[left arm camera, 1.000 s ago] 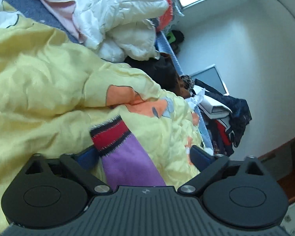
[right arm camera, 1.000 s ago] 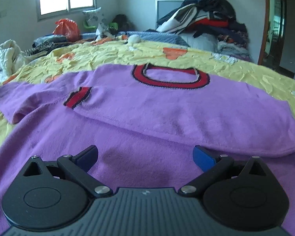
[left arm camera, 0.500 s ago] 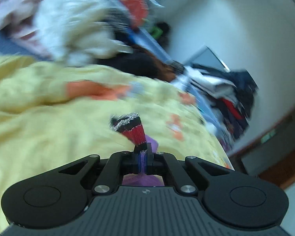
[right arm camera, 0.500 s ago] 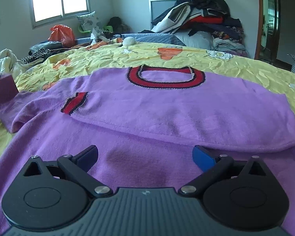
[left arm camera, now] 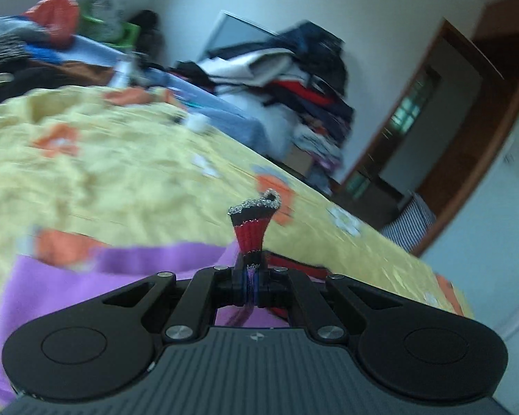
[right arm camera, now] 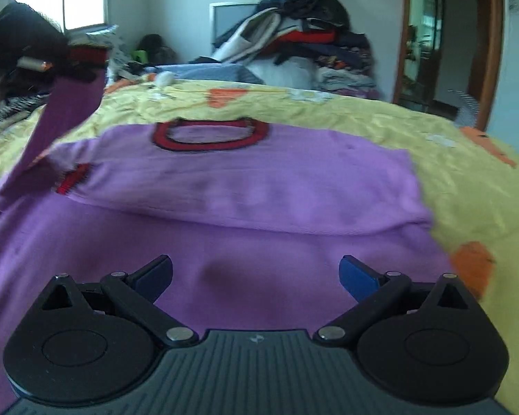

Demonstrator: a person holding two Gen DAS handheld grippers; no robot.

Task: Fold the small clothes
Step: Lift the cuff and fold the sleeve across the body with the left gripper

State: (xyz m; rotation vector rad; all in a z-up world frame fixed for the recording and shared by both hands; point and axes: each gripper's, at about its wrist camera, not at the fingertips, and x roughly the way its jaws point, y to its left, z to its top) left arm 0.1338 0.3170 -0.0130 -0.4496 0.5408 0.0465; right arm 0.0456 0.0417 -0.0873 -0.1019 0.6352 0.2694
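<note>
A purple sweater (right arm camera: 259, 186) with a red and black collar (right arm camera: 211, 135) lies on the yellow bedspread (right arm camera: 467, 173); one sleeve is folded across its chest. My left gripper (left arm camera: 252, 285) is shut on the red and black cuff (left arm camera: 252, 228) of the other sleeve, whose end sticks up between the fingers. In the right wrist view that sleeve (right arm camera: 69, 103) hangs lifted at the far left, held above the bed. My right gripper (right arm camera: 256, 276) is open, low over the sweater's lower part, with nothing between its fingers.
A tall heap of dark and white clothes (right arm camera: 301, 38) stands at the head of the bed, beside a monitor (right arm camera: 231, 17). A wooden door frame (right arm camera: 484, 45) is at the right. A red bag (left arm camera: 57, 17) and more clutter sit far left.
My left gripper closed on the sleeve cuff, lifted it off the bed and swung it toward the sweater's body. The right gripper stayed open and nearly still.
</note>
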